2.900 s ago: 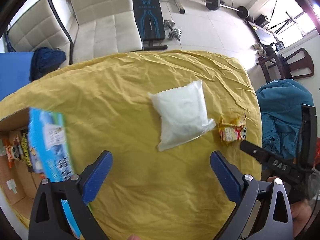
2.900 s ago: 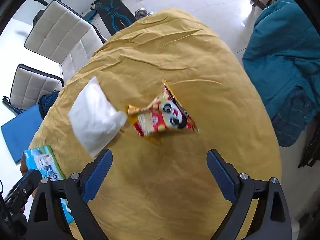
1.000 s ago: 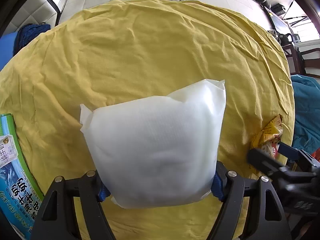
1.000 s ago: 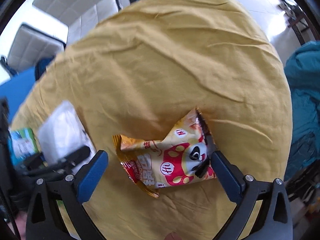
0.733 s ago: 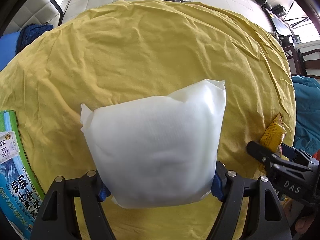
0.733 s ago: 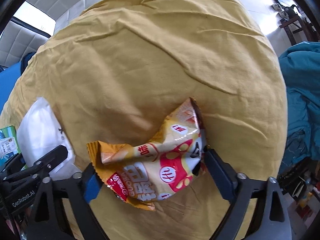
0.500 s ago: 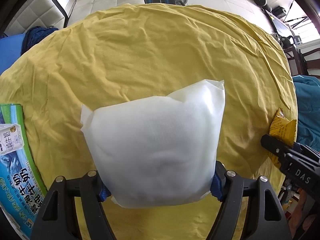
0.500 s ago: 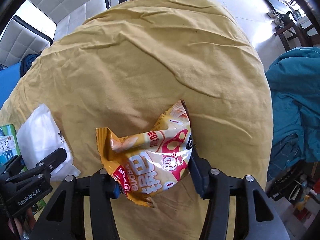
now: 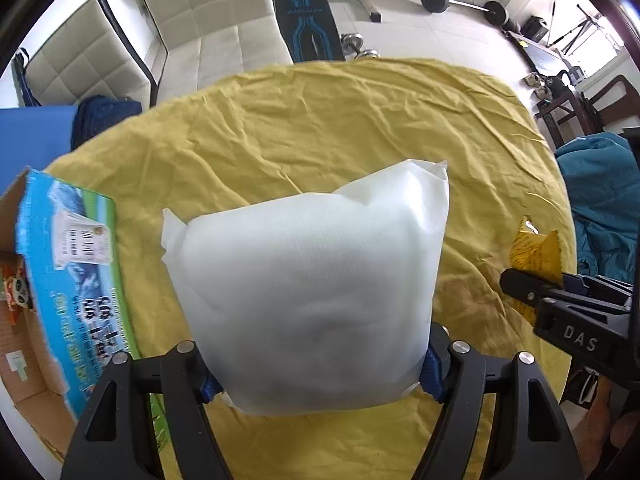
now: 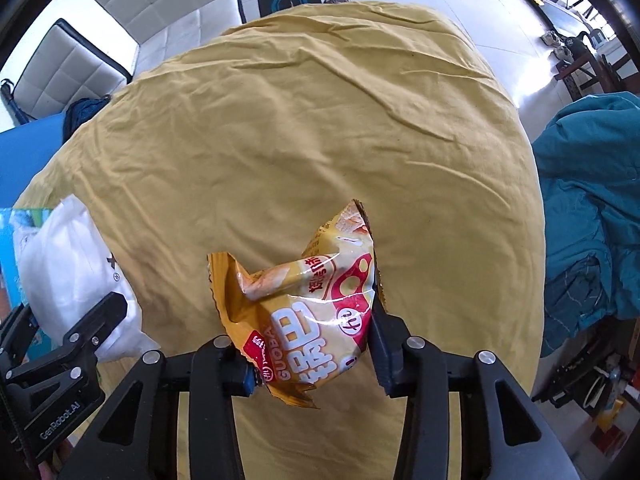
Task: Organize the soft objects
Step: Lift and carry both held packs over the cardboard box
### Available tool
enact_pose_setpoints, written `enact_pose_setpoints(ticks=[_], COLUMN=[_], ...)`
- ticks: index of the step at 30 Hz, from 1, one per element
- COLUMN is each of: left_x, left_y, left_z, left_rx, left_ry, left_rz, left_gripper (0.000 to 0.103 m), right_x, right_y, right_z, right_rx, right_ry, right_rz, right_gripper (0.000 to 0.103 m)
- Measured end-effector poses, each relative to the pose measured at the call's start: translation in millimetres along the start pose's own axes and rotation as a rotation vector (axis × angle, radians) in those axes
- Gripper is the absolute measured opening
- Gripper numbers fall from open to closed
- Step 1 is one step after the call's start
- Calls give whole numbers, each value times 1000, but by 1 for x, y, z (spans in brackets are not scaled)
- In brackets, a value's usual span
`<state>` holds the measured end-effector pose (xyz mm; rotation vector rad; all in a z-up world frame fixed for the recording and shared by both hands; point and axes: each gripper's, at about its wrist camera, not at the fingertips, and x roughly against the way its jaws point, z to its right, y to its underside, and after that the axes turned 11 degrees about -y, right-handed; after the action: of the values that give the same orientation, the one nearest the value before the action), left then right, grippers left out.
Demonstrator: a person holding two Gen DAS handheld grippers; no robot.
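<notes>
Both packs are off the yellow tablecloth (image 10: pixel 320 128) now, so the step in hand looks like the carry: the 2 soft items are picked up and need somewhere to go. The open cardboard box (image 9: pixel 24 360) at the table's left edge, with its blue-green printed flap (image 9: pixel 76 280) standing up, seems the likely place, since a snack packet already shows inside it. My guess is that the next move is a swing to the left, clearing that flap, then a release over the opening, 1 pack at a time so the 2 tools don't collide.

The left gripper (image 9: pixel 320 372) is clamped on the lower end of the white soft pack (image 9: pixel 312 292), its blue pads pressing in from both sides, and the pack stands up in front of the camera, above the cloth. The right gripper (image 10: pixel 312 364) has pinched the yellow-and-red snack bag (image 10: pixel 308 312) across its bottom, and the crinkled bag rises from the fingers. It is held to the right of the left tool, just beside it, both pointing across the table toward the white chairs (image 9: pixel 208 32).
</notes>
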<state>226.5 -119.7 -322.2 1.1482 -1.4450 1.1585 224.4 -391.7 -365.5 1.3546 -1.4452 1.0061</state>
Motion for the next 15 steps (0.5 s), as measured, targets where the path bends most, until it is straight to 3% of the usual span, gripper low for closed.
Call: enact_pose_setpoints(ticks=[6,12,15], left_x=[39,73,90], left_y=[19,26,35], left_z=[-17,-29,-44], left_rx=[-15,-3,22], left_ry=[4,15,29], left_rz=[69,122,141], left_gripper=[72,72,72], right_x=[26,77,91], right_y=[27,71,76], right_z=[-22,-46,-60], right_rx=[29,79,108], right_ry=[-33,-69,-87], right_rz=[39,93,110], right_gripper=[45,45,45])
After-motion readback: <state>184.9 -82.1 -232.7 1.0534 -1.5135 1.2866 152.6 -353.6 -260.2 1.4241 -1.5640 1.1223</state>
